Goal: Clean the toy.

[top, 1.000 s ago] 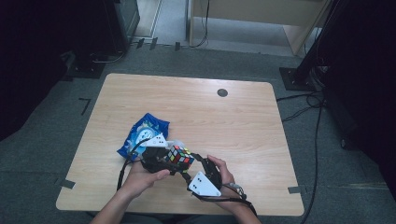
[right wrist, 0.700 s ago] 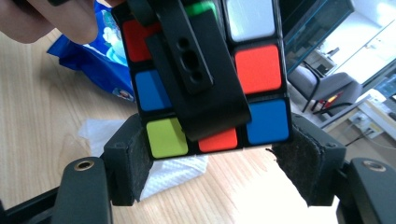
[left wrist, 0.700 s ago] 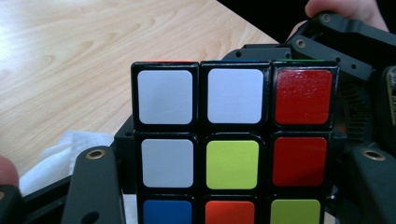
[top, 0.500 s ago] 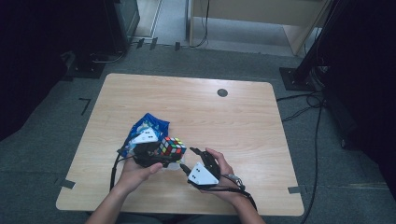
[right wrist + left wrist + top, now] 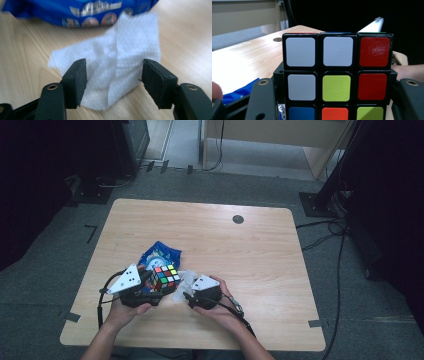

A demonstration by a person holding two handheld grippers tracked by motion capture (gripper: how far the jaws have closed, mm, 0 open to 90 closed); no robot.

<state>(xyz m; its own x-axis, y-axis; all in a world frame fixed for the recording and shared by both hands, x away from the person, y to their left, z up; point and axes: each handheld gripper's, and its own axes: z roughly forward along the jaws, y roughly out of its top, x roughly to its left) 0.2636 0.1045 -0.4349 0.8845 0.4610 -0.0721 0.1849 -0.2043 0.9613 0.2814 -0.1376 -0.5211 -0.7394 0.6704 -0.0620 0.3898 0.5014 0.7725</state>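
A scrambled Rubik's cube is held just above the table, with my left gripper shut on its sides. In the left gripper view the cube shows white, red, green, blue and orange stickers between the two jaws of the left gripper. A white wipe lies crumpled on the table to the cube's right. My right gripper hangs low over the wipe; its jaws have just been closing and straddle the wipe, with the pads apart from it.
A blue wipe packet lies just beyond the cube and the wipe, and its edge runs along the top of the right gripper view. The wooden table has a small dark round hole near its far edge.
Both hands have moved left. The cube went along in the left gripper. The right gripper came down from beside the cube to the white wipe.
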